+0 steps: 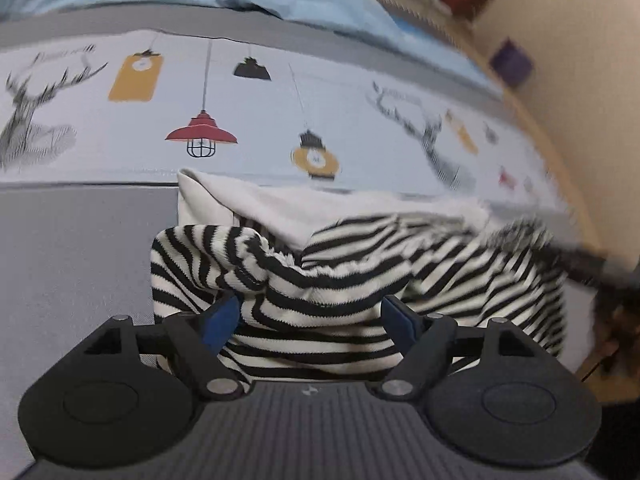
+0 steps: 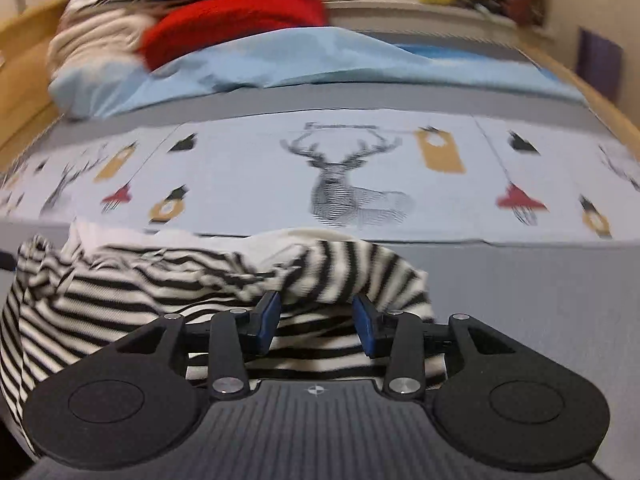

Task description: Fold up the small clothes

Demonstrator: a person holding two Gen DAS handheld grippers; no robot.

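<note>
A black-and-white striped garment (image 1: 360, 256) lies crumpled on the grey bed cover (image 1: 72, 256), its white inner side (image 1: 256, 204) showing at the far edge. My left gripper (image 1: 311, 304) stands wide open over the garment's left part. Its blue pads (image 1: 222, 320) sit apart from the fabric bunched between them. In the right wrist view the same striped garment (image 2: 120, 292) spreads to the left. My right gripper (image 2: 316, 300) is open about halfway at its right end. A fold of cloth lies loose between its blue pads (image 2: 267, 316), with a gap on each side.
Beyond the garment runs a pale sheet printed with deer and lamps (image 2: 344, 184). A light blue duvet (image 2: 280, 60) and a red cloth (image 2: 240, 16) are heaped farther back. The wooden bed frame (image 1: 536, 120) runs along the right. A dark blurred shape (image 1: 592, 268) crosses the right edge.
</note>
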